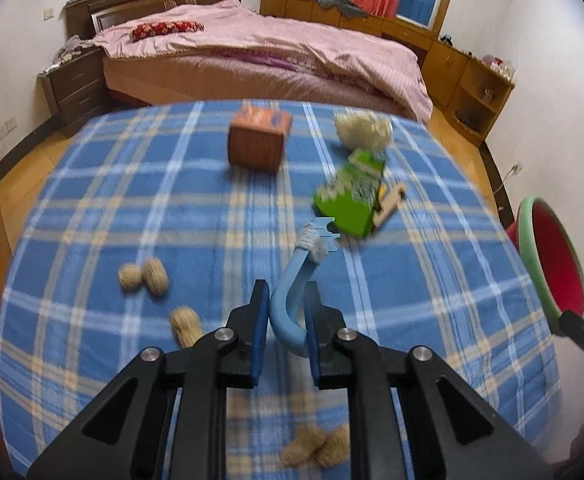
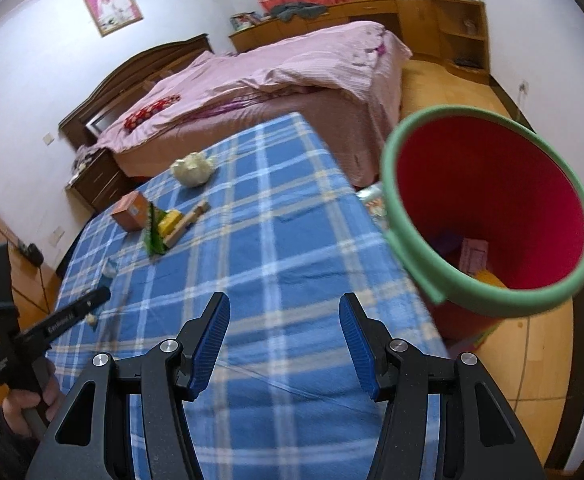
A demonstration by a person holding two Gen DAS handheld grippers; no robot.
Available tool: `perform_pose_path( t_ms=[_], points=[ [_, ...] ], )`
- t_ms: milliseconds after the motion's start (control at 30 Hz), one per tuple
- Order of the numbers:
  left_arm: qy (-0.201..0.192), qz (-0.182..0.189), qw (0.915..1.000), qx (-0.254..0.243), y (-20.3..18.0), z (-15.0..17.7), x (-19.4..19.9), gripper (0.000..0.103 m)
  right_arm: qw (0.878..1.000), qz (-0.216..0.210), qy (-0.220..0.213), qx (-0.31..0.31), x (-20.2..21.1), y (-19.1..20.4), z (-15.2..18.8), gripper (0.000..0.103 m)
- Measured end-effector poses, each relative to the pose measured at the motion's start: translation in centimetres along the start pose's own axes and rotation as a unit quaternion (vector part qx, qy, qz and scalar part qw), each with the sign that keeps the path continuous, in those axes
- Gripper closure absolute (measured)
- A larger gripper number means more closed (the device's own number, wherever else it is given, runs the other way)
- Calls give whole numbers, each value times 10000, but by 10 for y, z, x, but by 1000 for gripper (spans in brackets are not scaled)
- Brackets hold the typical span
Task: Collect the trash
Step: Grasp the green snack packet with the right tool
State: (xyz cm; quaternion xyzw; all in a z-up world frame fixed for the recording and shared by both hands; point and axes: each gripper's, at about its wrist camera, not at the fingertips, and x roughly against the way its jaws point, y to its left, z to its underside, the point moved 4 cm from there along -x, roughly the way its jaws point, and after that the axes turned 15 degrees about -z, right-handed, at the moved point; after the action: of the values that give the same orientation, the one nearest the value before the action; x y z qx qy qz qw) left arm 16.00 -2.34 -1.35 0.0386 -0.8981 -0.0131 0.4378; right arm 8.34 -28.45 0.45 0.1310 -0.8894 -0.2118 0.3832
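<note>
Gripping a curved blue plastic hook (image 1: 292, 300), your left gripper (image 1: 288, 312) has its jaws clamped on the bend, holding it over the blue plaid tabletop (image 1: 132, 208). Peanut shells (image 1: 144, 276), a green packet (image 1: 352, 196) and a brown box (image 1: 258, 140) lie around it. Your right gripper (image 2: 284, 340) hangs open and empty, near the red bin (image 2: 488, 216) beside the tabletop.

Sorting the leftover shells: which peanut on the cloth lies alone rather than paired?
The peanut just left of the left gripper lies alone; the other peanuts lie in touching pairs.
</note>
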Motion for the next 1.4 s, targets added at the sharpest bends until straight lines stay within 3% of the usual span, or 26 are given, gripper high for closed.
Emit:
perform_pose_path(
  t_ms=[367, 700, 1067, 1233, 1300, 1400],
  points=[
    [-221, -134, 9988, 423, 37, -37, -18, 86, 9988, -224, 195, 381, -54, 44, -22, 45],
    [-42, -213, 9956, 912, 68, -36, -49, 86, 9957, -403, 321, 771, -115, 87, -44, 45],
    [6, -186, 9944, 1040, 74, -34, -53, 86, 9922, -421, 428, 1094, -171, 112, -59, 45],
    [22, -127, 9943, 1060, 75, -33, -54, 86, 9903, -479, 529, 1195, -187, 117, -59, 70],
    [27, -106, 9944, 1056, 74, -33, -54, 86, 9890, -493, 568, 1270, -190, 119, -56, 88],
    [26, -82, 9944, 1052, 74, -33, -53, 86, 9865, -652, 560, 1397, -188, 126, -53, 96]
  ],
)
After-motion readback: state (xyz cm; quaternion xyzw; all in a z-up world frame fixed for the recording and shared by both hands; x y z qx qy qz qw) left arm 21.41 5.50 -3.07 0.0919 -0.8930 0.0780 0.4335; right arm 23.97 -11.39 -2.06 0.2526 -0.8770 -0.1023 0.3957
